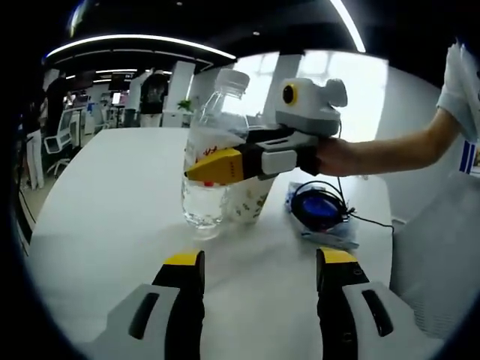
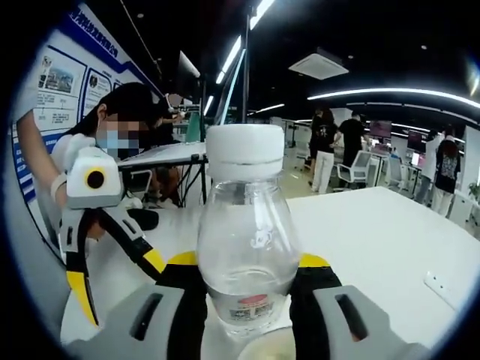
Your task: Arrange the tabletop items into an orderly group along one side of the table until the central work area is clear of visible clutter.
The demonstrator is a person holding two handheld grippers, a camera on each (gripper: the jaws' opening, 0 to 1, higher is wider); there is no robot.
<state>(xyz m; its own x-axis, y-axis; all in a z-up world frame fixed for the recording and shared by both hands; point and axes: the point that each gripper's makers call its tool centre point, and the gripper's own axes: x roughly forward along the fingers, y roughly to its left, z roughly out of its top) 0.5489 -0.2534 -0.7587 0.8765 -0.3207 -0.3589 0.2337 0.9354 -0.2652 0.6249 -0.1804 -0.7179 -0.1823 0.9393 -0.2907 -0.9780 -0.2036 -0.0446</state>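
Observation:
A clear plastic bottle [image 1: 212, 150] with a white cap stands on the white table [image 1: 112, 195], a little water at its bottom. My right gripper [image 1: 210, 163] reaches in from the right and is shut on the bottle's label. In the right gripper view the bottle [image 2: 247, 232] sits between the jaws of the right gripper [image 2: 249, 264]. A patterned paper cup [image 1: 249, 199] touches the bottle's right side. My left gripper [image 1: 259, 259] is open over bare table, short of the bottle. It also shows at the left as the left gripper [image 2: 124, 292], open.
A blue round item with a black cable [image 1: 319, 210] lies right of the cup. A small white object [image 2: 442, 289] rests near the table's right edge. A seated person [image 2: 120, 135] holds the grippers. Other desks, chairs and standing people [image 2: 324, 146] lie beyond.

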